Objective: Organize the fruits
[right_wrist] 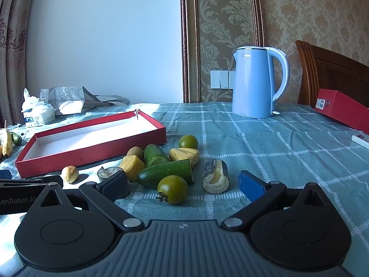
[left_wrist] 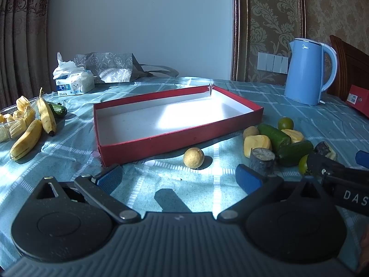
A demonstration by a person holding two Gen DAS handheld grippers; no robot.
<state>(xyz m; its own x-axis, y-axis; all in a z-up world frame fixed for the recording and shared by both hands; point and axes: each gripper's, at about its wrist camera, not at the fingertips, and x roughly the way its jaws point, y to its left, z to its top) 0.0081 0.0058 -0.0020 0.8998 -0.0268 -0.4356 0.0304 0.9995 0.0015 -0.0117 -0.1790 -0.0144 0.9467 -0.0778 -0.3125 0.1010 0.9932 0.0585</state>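
Your left gripper [left_wrist: 179, 179] hangs with its blue-padded fingers spread apart and empty just in front of the shallow red cardboard box with a white inside [left_wrist: 175, 117], which lies on the teal checked tabletop [left_wrist: 69, 152]. Your right gripper [right_wrist: 184, 184] is also spread wide, holding nothing, with a round green tomato [right_wrist: 173, 189] between its fingers. To the right of the box lies a loose cluster of cut green cucumber pieces [right_wrist: 166, 173] and yellow fruit chunks [right_wrist: 132, 165]; two yellow bananas [left_wrist: 34, 127] lie to its left.

A red tray [left_wrist: 180, 136] with white floor, yellow bananas [left_wrist: 46, 115], blue kettle [right_wrist: 253, 83], teal checked tablecloth [right_wrist: 265, 152].
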